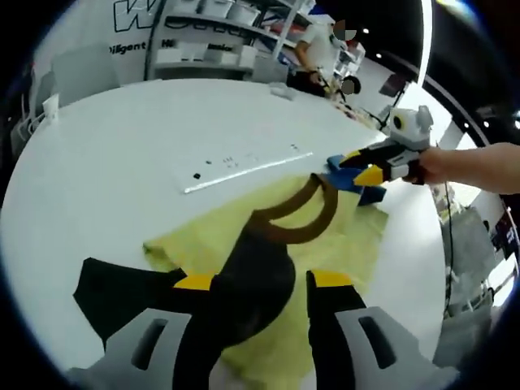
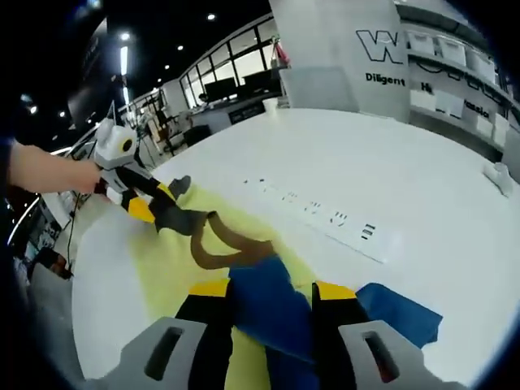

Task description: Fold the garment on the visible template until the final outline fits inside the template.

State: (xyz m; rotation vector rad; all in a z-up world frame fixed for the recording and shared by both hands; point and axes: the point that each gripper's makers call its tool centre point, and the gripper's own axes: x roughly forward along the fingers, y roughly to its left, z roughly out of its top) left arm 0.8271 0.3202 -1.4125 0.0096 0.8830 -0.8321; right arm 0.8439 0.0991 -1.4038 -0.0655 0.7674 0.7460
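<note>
A yellow garment [image 1: 268,236] with a brown collar [image 1: 313,219], a black sleeve [image 1: 114,292] and a blue sleeve [image 1: 366,193] lies on the white table [image 1: 122,162]. My left gripper [image 1: 263,280] is shut on bunched black cloth at the shoulder. Held by a hand, my right gripper [image 1: 361,166] comes in at the far side and pinches the blue sleeve. In the right gripper view my right gripper [image 2: 272,288] holds the blue sleeve [image 2: 268,305], while the left gripper [image 2: 172,207] grips dark cloth beyond the collar [image 2: 219,244]. A pale template strip with dark marks [image 1: 244,166] [image 2: 325,215] lies beside the garment.
The table's edge [image 1: 426,268] runs close to the garment on the right gripper's side. Shelving with white boxes [image 1: 219,32] and a person [image 1: 321,53] stand beyond the far edge. A small white cup [image 1: 50,106] sits near the table's left rim.
</note>
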